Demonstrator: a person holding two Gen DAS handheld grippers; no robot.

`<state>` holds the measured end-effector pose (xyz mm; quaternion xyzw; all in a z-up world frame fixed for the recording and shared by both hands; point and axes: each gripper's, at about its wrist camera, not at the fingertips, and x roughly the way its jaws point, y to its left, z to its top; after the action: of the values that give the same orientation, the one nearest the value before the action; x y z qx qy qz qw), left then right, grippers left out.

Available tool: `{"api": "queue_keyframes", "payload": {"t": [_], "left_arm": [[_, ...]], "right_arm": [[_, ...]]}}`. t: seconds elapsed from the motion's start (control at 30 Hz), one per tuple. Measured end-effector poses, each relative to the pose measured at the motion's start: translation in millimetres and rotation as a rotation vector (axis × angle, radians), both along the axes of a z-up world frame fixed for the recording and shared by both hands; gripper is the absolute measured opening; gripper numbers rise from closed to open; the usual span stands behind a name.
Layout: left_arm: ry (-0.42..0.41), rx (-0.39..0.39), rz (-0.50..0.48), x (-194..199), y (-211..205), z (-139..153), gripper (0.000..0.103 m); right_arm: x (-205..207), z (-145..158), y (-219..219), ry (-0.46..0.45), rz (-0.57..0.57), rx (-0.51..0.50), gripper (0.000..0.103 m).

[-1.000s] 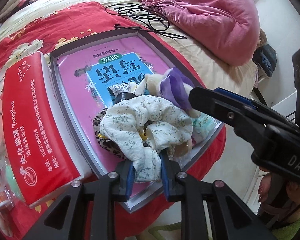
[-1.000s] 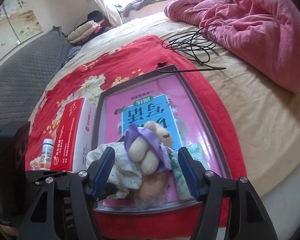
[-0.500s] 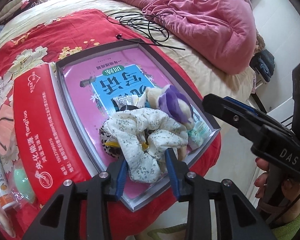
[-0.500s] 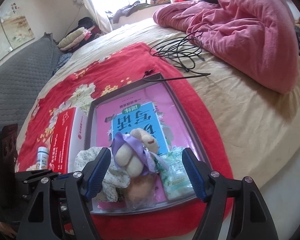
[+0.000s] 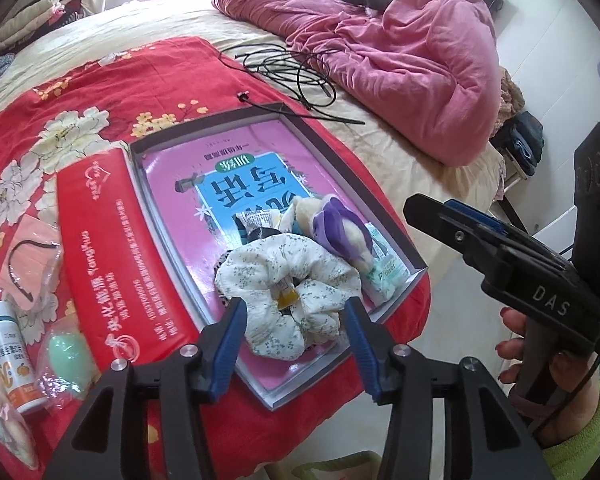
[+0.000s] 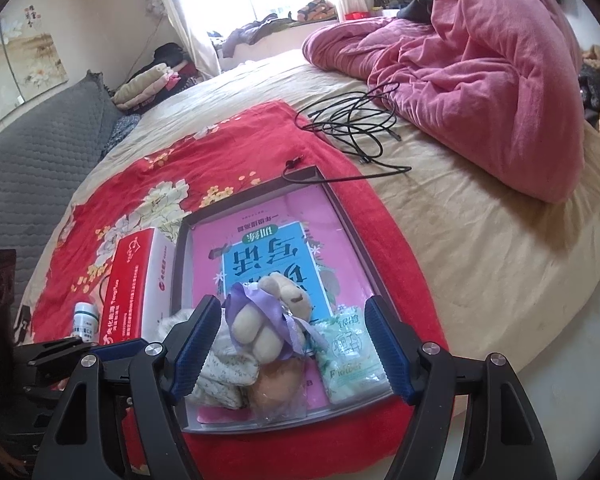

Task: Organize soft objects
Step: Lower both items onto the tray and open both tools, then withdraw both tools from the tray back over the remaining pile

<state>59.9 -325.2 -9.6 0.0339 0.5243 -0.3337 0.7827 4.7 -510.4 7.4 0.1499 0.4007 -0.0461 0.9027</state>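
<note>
White floral scrunchie (image 5: pixel 288 284) lies in grey tray (image 5: pixel 380 208) atop pink book (image 5: pixel 180 208), beside plush toy (image 6: pixel 260 328). Left gripper (image 5: pixel 294 320) spread wide, empty, flanking scrunchie. Right gripper (image 6: pixel 292 344) likewise agape, empty.

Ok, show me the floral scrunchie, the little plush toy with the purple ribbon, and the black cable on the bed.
Floral scrunchie (image 5: pixel 288 280), left wrist view, on its upper white ruffle.
Plush toy (image 6: pixel 260 330), right wrist view, on its cream body below the ribbon.
Black cable (image 6: pixel 352 128), right wrist view, on the coiled loops by the pink duvet.
</note>
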Motion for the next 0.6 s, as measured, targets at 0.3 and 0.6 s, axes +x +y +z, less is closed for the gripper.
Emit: {"api": "queue_keyframes", "payload": {"t": [0.3, 0.6], "left_arm": [[-0.056, -0.025, 0.036, -3, 21, 24, 0.057], [-0.082, -0.040, 0.081, -5, 47, 39, 0.059]], "right_arm": [[0, 17, 16, -0.041, 0.006, -0.054, 0.077], [-1, 35, 31, -0.077, 0.005, -0.079, 0.078]]}}
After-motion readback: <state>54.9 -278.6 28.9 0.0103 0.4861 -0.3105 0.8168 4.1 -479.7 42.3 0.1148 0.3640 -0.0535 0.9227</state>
